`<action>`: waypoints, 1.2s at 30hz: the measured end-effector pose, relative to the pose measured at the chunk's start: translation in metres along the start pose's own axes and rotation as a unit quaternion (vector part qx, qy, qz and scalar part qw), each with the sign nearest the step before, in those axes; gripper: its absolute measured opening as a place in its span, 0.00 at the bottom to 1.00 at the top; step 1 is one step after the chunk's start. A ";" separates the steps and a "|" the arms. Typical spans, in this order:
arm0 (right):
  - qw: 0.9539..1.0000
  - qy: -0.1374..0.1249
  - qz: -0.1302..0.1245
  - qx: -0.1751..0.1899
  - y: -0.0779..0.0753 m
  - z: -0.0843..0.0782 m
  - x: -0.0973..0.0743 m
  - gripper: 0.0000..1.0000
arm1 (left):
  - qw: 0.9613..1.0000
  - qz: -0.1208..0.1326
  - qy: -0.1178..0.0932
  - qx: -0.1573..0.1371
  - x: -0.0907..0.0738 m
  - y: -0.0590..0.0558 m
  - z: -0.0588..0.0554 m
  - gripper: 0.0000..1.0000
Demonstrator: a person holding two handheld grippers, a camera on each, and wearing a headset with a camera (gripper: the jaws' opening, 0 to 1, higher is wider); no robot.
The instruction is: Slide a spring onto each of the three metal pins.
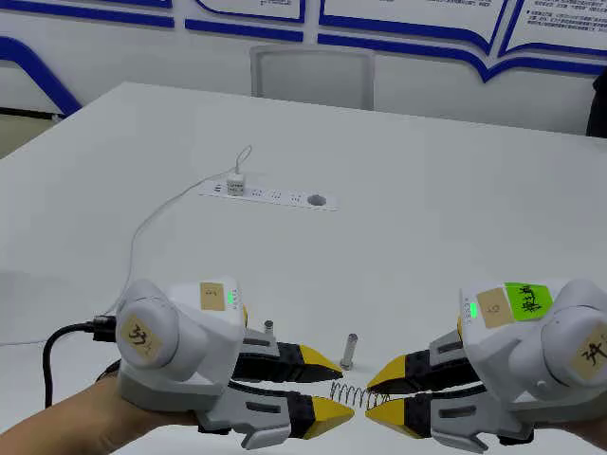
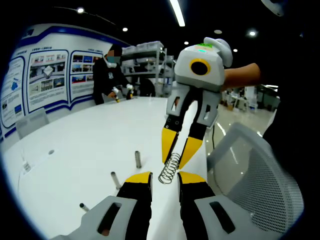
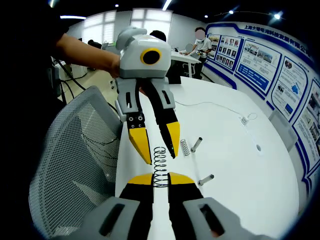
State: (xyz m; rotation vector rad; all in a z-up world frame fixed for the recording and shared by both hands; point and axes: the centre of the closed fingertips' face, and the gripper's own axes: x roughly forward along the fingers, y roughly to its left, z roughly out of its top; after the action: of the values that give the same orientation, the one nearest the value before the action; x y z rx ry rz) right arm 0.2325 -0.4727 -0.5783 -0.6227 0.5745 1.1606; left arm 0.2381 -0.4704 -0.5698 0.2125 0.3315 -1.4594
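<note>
Spring (image 1: 356, 395) pinched at one end by right gripper (image 1: 372, 393), other end between spread jaws of left gripper (image 1: 342, 387), upright pin (image 1: 349, 351) just behind.

a white table (image 1: 427, 190) carries a white power strip (image 1: 270, 196) with a small white plug (image 1: 234, 184) in it and a thin white cable (image 1: 156, 223) curving off leftward, a grey chair (image 1: 311, 76) stands at its far side below blue-trimmed wall boards (image 1: 408, 14), and a grey mesh chair (image 3: 75, 150) sits at its near edge.
</note>
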 end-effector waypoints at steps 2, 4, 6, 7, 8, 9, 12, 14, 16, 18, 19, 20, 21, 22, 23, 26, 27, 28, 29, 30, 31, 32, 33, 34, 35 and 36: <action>1.000 -0.001 -0.001 -0.001 0.000 0.000 0.000 0.10 | 1.000 -0.010 -0.004 0.000 0.001 -0.003 0.003 0.16; 1.000 0.001 0.002 -0.004 0.001 0.000 0.000 0.10 | 1.000 -0.011 0.001 0.008 0.001 -0.003 0.003 0.15; 1.000 0.002 0.003 -0.006 0.002 0.000 -0.001 0.10 | 1.000 -0.015 0.003 0.012 0.002 -0.004 0.002 0.15; 1.000 0.002 0.003 -0.008 0.002 0.000 -0.001 0.10 | 1.000 -0.015 0.004 0.014 0.002 -0.005 0.002 0.14; 1.000 0.002 0.003 -0.009 0.001 0.000 -0.001 0.10 | 1.000 -0.016 0.004 0.016 0.002 -0.005 0.002 0.14; 1.000 0.002 0.003 -0.009 0.001 0.000 -0.001 0.10 | 1.000 -0.016 0.003 0.018 0.001 -0.005 0.003 0.14; 1.000 -0.002 0.005 -0.016 0.002 0.002 -0.002 0.10 | 0.999 -0.018 0.004 0.033 0.000 -0.006 0.004 0.13; 1.000 -0.002 0.004 -0.021 0.001 0.003 -0.002 0.10 | 0.999 -0.020 0.005 0.049 -0.001 -0.006 0.004 0.11; 1.000 0.002 0.002 -0.031 0.000 0.002 -0.001 0.10 | 0.998 -0.018 0.011 0.059 0.001 -0.006 0.002 0.11; 0.999 0.009 0.006 -0.043 0.002 0.000 0.000 0.11 | 0.998 -0.021 0.025 0.059 0.003 -0.007 0.000 0.10; 0.999 0.010 0.006 -0.041 0.003 -0.001 0.001 0.11 | 0.997 -0.021 0.029 0.067 0.003 -0.007 0.000 0.10; 0.999 0.010 0.006 -0.039 0.003 -0.001 0.001 0.11 | 0.996 -0.023 0.034 0.084 0.003 -0.007 -0.001 0.10; 0.999 0.010 0.007 -0.040 0.003 -0.001 0.001 0.11 | 0.996 -0.024 0.034 0.084 0.003 -0.008 -0.001 0.10; 0.999 0.008 0.007 -0.040 0.003 0.000 0.001 0.11 | 0.996 -0.023 0.033 0.081 0.002 -0.007 -0.001 0.10; 0.999 0.006 0.008 -0.038 0.002 0.000 0.000 0.11 | 0.996 -0.022 0.032 0.076 0.002 -0.007 0.000 0.10; 0.999 0.001 0.009 -0.036 0.002 0.001 -0.001 0.11 | 0.997 -0.022 0.027 0.068 0.001 -0.007 0.001 0.10; 0.999 0.000 0.011 -0.036 0.003 0.002 -0.001 0.11 | 0.997 -0.023 0.027 0.068 0.001 -0.007 0.001 0.10; 0.999 0.000 0.011 -0.036 0.003 0.002 -0.001 0.11 | 0.997 -0.022 0.025 0.065 0.000 -0.007 0.002 0.10; 0.999 0.000 0.010 -0.037 0.002 0.002 -0.001 0.11 | 0.998 -0.022 0.022 0.059 0.000 -0.007 0.002 0.10; 0.999 -0.001 0.010 -0.035 0.002 0.002 -0.001 0.11 | 0.998 -0.022 0.021 0.055 0.000 -0.007 0.001 0.10; 0.999 -0.001 0.010 -0.034 0.002 0.002 -0.001 0.11 | 0.998 -0.022 0.019 0.055 -0.001 -0.007 0.002 0.10; 0.999 -0.003 0.008 -0.033 0.002 0.002 -0.001 0.12 | 0.998 -0.021 0.017 0.055 -0.001 -0.007 0.002 0.10; 0.999 -0.004 0.008 -0.031 0.002 0.002 -0.001 0.12 | 0.998 -0.022 0.016 0.056 -0.001 -0.007 0.002 0.10; 1.000 -0.005 0.009 -0.028 0.002 0.002 -0.001 0.12 | 0.998 -0.023 0.016 0.056 -0.001 -0.007 0.002 0.10; 1.000 -0.006 0.011 -0.023 0.002 0.002 -0.001 0.13 | 0.998 -0.024 0.015 0.057 -0.001 -0.008 0.003 0.10; 1.000 -0.005 0.007 -0.023 0.000 0.001 -0.001 0.16 | 0.998 -0.028 0.016 0.059 -0.001 -0.009 0.002 0.09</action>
State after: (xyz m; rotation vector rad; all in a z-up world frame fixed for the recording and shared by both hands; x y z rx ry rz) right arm 0.2324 -0.4724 -0.5769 -0.6534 0.5464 1.1916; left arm 0.2289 -0.4709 -0.5666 0.3247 0.2788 -1.5346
